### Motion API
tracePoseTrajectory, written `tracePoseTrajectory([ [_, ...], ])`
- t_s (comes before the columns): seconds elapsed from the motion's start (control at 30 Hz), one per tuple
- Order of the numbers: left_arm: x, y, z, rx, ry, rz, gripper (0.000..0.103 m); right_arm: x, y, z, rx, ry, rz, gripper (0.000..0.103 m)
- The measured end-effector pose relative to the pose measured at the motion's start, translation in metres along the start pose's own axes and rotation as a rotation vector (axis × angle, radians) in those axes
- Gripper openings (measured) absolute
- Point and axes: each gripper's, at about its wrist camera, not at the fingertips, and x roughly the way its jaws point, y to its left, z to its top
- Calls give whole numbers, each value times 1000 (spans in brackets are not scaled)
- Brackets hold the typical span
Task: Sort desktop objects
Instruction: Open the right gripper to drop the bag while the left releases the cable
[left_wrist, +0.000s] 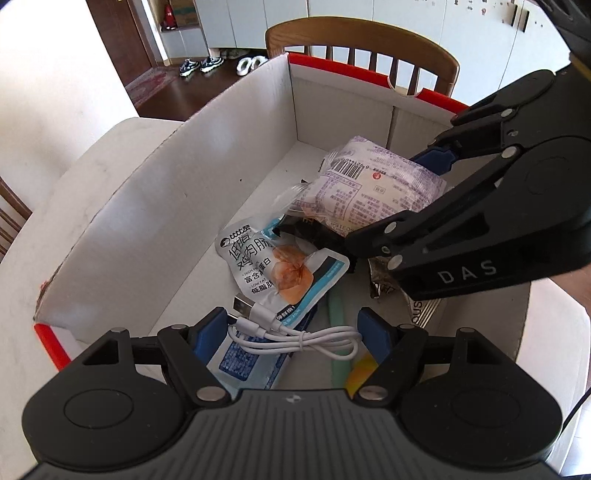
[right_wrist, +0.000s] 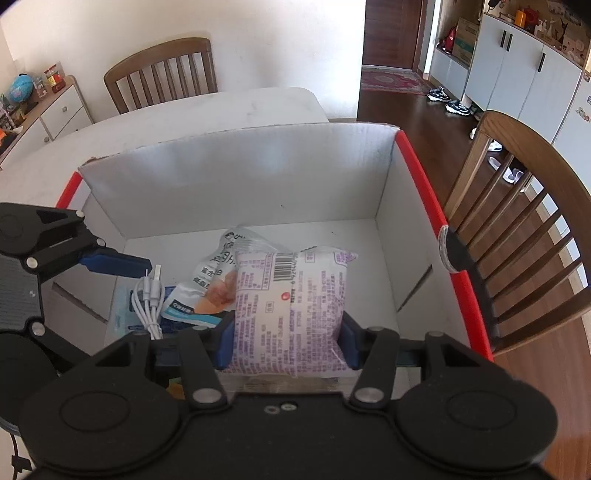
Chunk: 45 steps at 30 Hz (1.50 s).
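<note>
A white cardboard box (left_wrist: 155, 206) with a red rim holds several items. My right gripper (right_wrist: 286, 345) is shut on a purple-printed white snack pack (right_wrist: 291, 314) and holds it inside the box (right_wrist: 240, 177); the pack also shows in the left wrist view (left_wrist: 373, 192), held by the right gripper (left_wrist: 399, 206). My left gripper (left_wrist: 295, 332) is open and empty, just above a coiled white USB cable (left_wrist: 295, 338). The cable (right_wrist: 147, 302) lies next to a chicken-sausage pouch (left_wrist: 273, 266) on the box floor.
A blue-and-white pack (left_wrist: 240, 362), a green strip (left_wrist: 338, 332) and a foil wrapper (left_wrist: 380, 284) also lie in the box. The box stands on a white table (right_wrist: 184, 118). Wooden chairs (right_wrist: 524, 229) stand beside and behind the table.
</note>
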Motion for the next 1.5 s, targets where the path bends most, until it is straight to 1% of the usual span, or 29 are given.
tracePoseTrajectory([
  [0.1,9,2,4,-12,48,-11,77,1,-1,-1,6,-3,-1,55],
  [0.3,18,-2,7,14,98,-19,77,0,0,-3,-19,-7,-13,55],
  [0.37,20,-4,7,22,112,-15,77,0,0,-2,-17,-6,-12,58],
  [0.4,21,-4,6,26,118,-17,77,-1,0,-1,-16,-7,-12,62],
  [0.43,21,-5,6,25,122,-18,77,-1,0,-1,-14,-8,-14,63],
  [0.53,22,-4,6,13,132,-15,77,-1,0,-1,-15,-9,-15,64],
  [0.67,19,-3,6,3,128,-12,80,-2,-1,-1,-12,-14,-13,64],
  [0.73,17,-3,5,1,121,-13,80,-3,-1,0,-12,-15,-4,66],
  [0.8,14,-2,4,-6,112,-13,80,-7,0,-1,-23,-22,10,75],
  [0.83,13,-1,5,-11,109,-14,80,-9,1,-1,-30,-29,10,76],
  [1.03,-1,2,3,-28,80,-3,80,-24,0,-1,-42,-55,17,76],
  [1.3,-25,5,-2,-74,25,-6,80,-46,2,-5,-41,-79,32,76],
  [1.5,-49,4,-8,-103,-25,-27,80,-62,7,-8,-43,-90,46,76],
])
